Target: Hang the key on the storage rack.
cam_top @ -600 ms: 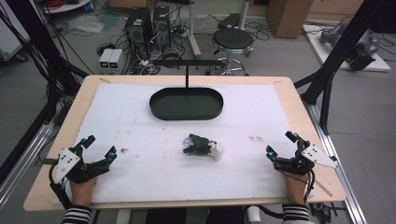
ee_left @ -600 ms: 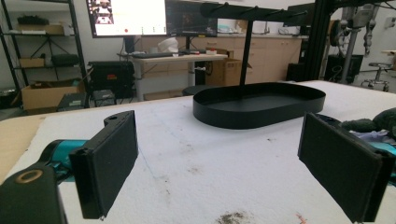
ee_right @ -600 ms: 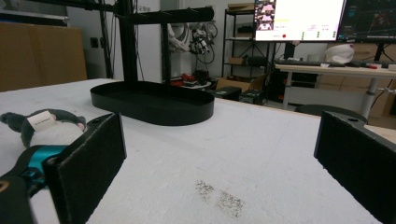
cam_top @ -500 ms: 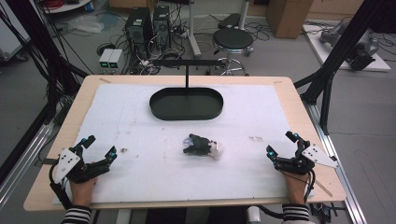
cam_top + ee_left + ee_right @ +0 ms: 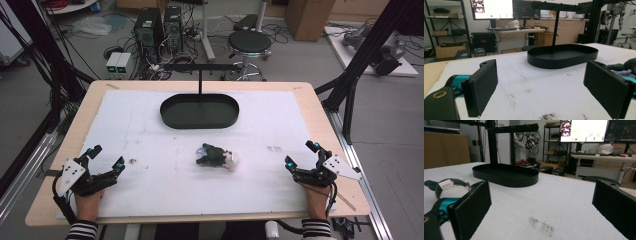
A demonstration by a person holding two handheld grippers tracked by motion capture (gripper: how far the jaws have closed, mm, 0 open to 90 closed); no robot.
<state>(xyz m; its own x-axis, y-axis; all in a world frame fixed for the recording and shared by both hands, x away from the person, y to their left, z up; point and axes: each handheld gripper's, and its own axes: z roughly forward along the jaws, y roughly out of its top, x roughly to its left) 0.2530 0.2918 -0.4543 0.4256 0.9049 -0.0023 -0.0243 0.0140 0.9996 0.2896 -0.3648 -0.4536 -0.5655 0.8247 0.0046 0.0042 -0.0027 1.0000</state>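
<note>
A: From the high view, where do your two tools sit?

B: Your left gripper [image 5: 102, 163] rests at the near left of the white padded mat [image 5: 150, 135], jaws spread wide with nothing between them. Your right gripper [image 5: 301, 155] mirrors it at the near right, just as wide and just as empty. I'd judge that as a ready stance, both tools low, apart and angled inward at the middle.

A: And the thing you'd go for?

B: The small dark grey and white plush toy [image 5: 216, 156] lies near the mat's centre, between the two grippers and well apart from each. The black oval metal tray [image 5: 199, 111] with its upright hanger post sits farther back, empty.

A: What does the left gripper view give you?

B: Both black padded jaws stand far apart over bare mat. The toy [image 5: 627, 65] peeks in behind the right-hand jaw, fuzzy and dark, while the tray [image 5: 562, 56] stands beyond.

A: And the right gripper view?

B: Again wide jaws, nothing held. The toy [image 5: 447, 187] lies at the left on its side, grey fur over a pale belly, a white sewn label facing up. Soft and slumped, it should squash under your pads.
</note>
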